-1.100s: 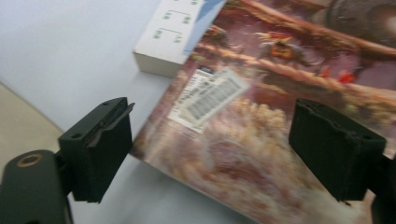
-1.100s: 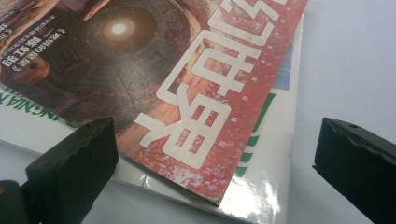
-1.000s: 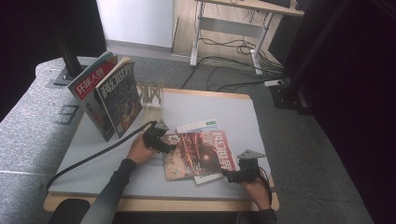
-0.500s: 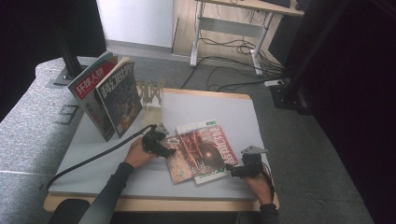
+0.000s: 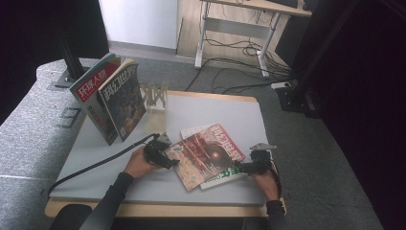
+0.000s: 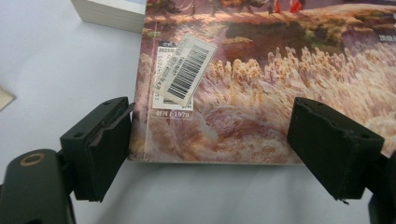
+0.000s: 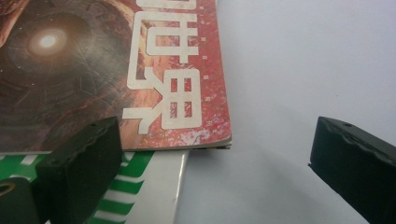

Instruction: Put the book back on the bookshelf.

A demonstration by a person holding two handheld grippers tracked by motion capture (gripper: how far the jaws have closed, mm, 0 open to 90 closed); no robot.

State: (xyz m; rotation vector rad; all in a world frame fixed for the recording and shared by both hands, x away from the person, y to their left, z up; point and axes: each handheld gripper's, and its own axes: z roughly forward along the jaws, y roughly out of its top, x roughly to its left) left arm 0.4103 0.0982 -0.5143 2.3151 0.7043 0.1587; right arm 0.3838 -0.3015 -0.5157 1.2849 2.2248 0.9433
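Note:
A red magazine [image 5: 206, 153] lies skewed on top of a white and green magazine [image 5: 229, 175] at the middle of the table. My left gripper [image 5: 162, 154] is at the red magazine's left corner. In the left gripper view the left gripper [image 6: 215, 149] is open, its jaws straddling the corner of the cover [image 6: 261, 84] that bears a barcode sticker [image 6: 184, 70]. My right gripper [image 5: 246, 166] is at the right side of the pile. In the right gripper view it [image 7: 217, 163] is open beside the red cover's corner [image 7: 140, 70], with the green-striped magazine [image 7: 140, 186] under it.
Two magazines [image 5: 107, 100] stand upright at the back left beside a wooden rack [image 5: 154, 98]. The white mat [image 5: 220, 108] covers the table top. A cable [image 5: 95, 165] trails left from the left gripper. Beyond the table are a desk frame and floor cables.
The red magazine has turned anticlockwise on the lower one. My left gripper has moved slightly toward the near edge, and my right gripper has moved in a little.

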